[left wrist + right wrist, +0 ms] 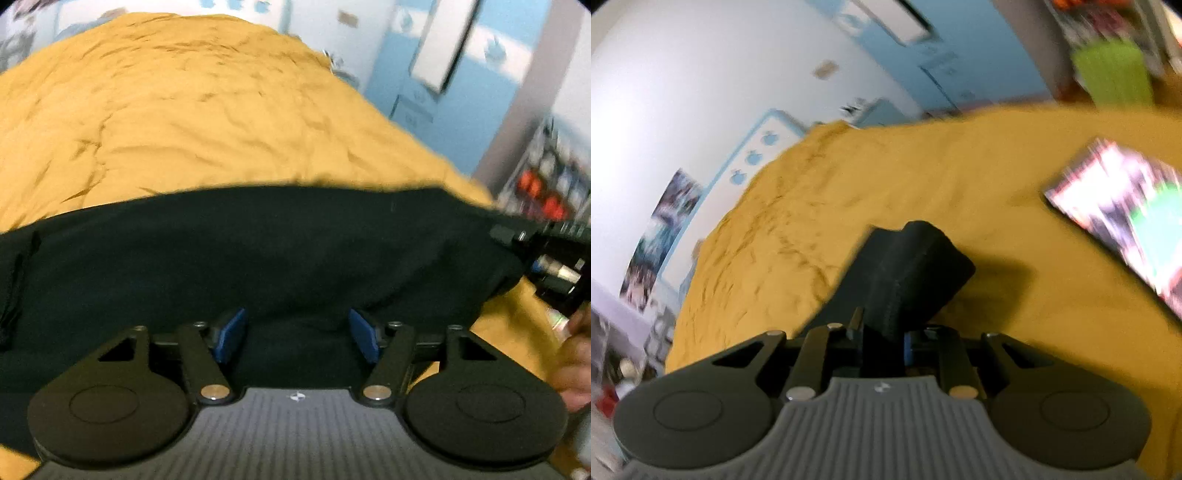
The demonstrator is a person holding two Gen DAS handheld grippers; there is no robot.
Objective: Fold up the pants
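Note:
Dark pants (258,251) lie across a mustard-yellow bedspread (166,110). In the left wrist view my left gripper (297,332) is open, its blue pads (231,334) spread apart just above the near part of the pants. At the right edge of that view the right gripper (517,236) holds the pants' end. In the right wrist view my right gripper (882,339) is shut on a bunched fold of the pants (908,273), lifted over the bedspread (923,177).
A colourful flat book or box (1123,218) lies on the bed to the right. White and blue walls (701,74), shelves with clutter (546,192) and a green item (1112,74) surround the bed.

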